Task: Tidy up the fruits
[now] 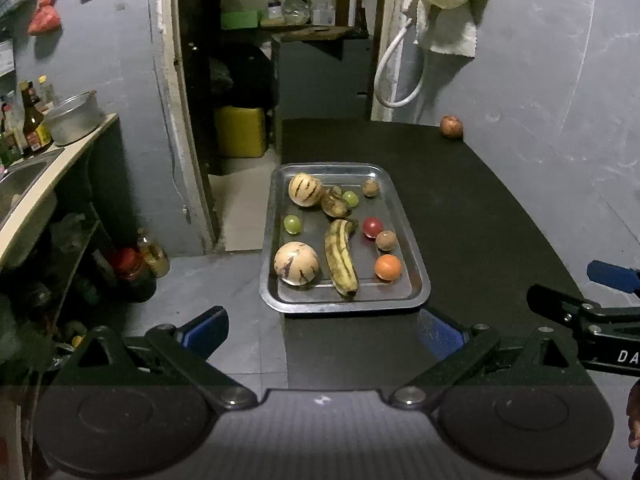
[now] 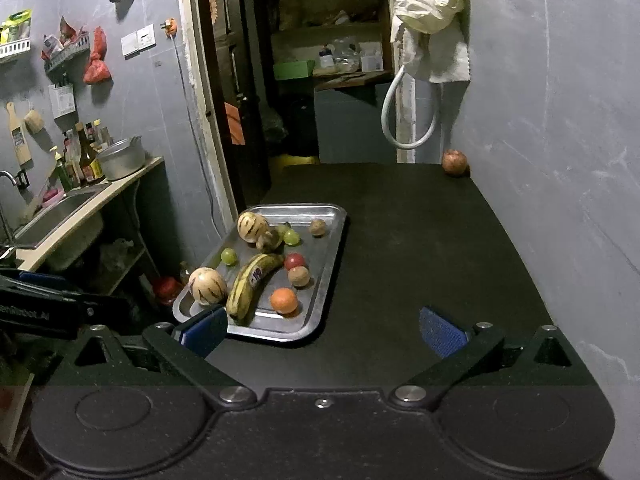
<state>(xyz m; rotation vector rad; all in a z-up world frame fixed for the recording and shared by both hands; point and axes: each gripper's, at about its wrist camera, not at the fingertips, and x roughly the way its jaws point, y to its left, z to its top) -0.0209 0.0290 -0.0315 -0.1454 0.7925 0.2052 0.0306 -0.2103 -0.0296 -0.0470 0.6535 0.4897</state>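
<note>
A steel tray (image 1: 408, 240) (image 2: 328, 280) rests on the black table's left part. It holds two striped pale melons (image 1: 297, 268) (image 2: 208, 286), a spotted banana (image 1: 340, 258) (image 2: 252, 280), an orange (image 1: 387, 267) (image 2: 284, 301), a red fruit (image 1: 372, 226) (image 2: 295, 261), two green grapes (image 1: 292, 224) (image 2: 229, 256) and small brown fruits (image 1: 386, 240) (image 2: 299, 276). A reddish-brown fruit (image 1: 451, 126) (image 2: 455, 162) lies alone at the far right corner by the wall. My left gripper (image 1: 324, 332) is open just short of the tray. My right gripper (image 2: 324, 326) is open at the tray's near right corner. Both hold nothing.
The black table (image 1: 480, 220) (image 2: 420, 248) runs along the grey wall on the right. To the left are a sink counter (image 2: 80, 208) with bottles and a metal pot (image 1: 74, 118) (image 2: 120, 158). A dark doorway lies behind the table. A white hose (image 2: 404, 120) hangs on the wall.
</note>
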